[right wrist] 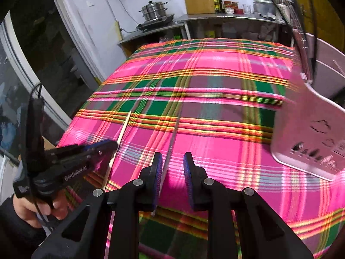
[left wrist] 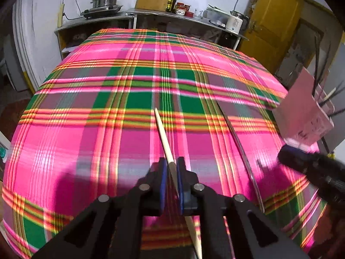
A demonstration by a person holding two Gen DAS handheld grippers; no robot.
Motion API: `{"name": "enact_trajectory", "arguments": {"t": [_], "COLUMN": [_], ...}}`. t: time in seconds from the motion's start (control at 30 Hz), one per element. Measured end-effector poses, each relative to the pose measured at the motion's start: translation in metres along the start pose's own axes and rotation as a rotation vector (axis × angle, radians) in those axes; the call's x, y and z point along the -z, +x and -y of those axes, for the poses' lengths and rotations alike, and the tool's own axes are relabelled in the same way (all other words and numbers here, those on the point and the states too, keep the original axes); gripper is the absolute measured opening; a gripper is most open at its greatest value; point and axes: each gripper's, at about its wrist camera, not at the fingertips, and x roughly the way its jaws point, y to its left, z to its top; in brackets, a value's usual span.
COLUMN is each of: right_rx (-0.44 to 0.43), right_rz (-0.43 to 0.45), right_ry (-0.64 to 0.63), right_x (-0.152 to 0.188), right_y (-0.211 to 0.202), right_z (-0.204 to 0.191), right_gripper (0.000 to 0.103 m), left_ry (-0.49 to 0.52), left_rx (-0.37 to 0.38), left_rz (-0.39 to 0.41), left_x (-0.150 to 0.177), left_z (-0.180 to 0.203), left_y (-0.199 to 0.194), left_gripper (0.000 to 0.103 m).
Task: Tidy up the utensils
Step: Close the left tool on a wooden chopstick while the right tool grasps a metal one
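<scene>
Left gripper (left wrist: 171, 168): its blue pads are clenched on a pale wooden chopstick (left wrist: 162, 133); the stick runs between the pads, its thin tip pointing up the frame over the cloth, its other end leaving the bottom of the left wrist view.
Left gripper from the other side (right wrist: 112, 145): seen at the left of the right wrist view, with a hand (right wrist: 32, 210) around its handle at the lower left.
Right gripper (right wrist: 172, 166): the jaws stand apart; a thin metal utensil (right wrist: 172, 133) passes between them, close against the left pad, clear of the right pad. Whether the left pad touches it, one cannot tell. Nothing is grasped.
Metal utensil in the left wrist view (left wrist: 243, 151): a long thin line on the cloth, right of centre; its kind is too blurred to tell.
Utensil holder (left wrist: 306, 110): a pale pink box at the right edge, blurred, with dark thin sticks standing in it.
Holder in the right wrist view (right wrist: 310, 136): at the right edge.
Table cloth (left wrist: 86, 129): pink, green and orange plaid, covers the table.
Background: a steel pot stack (left wrist: 105, 0) on a counter, upper left.
</scene>
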Motion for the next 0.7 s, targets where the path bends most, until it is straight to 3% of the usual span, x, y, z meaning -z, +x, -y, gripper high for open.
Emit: {"name": "enact_trajectory", "arguments": {"t": [0.03, 0.47, 0.7], "right_rx": [-0.001, 0.035, 0.073], "right_rz": [-0.005, -0.058, -0.082], "right_ry": [-0.002, -0.013, -0.037], "right_x": [-0.001, -0.016, -0.020], "right_y": [0.004, 0.044, 0.061], "right_z": [-0.001, -0.006, -0.009], "right_gripper": [0.021, 0.021, 0.021], "left_ry": [-0.003, -0.005, 0.002], "left_rx": [0.003, -0.011, -0.015], "left_rz": [-0.001, -0.006, -0.006], "left_x": [-0.004, -0.033, -0.038], "left_z": [-0.001, -0.006, -0.010], "left_y": [0.003, 0.032, 0.034], "left_gripper": [0.020, 0.020, 0.014]}}
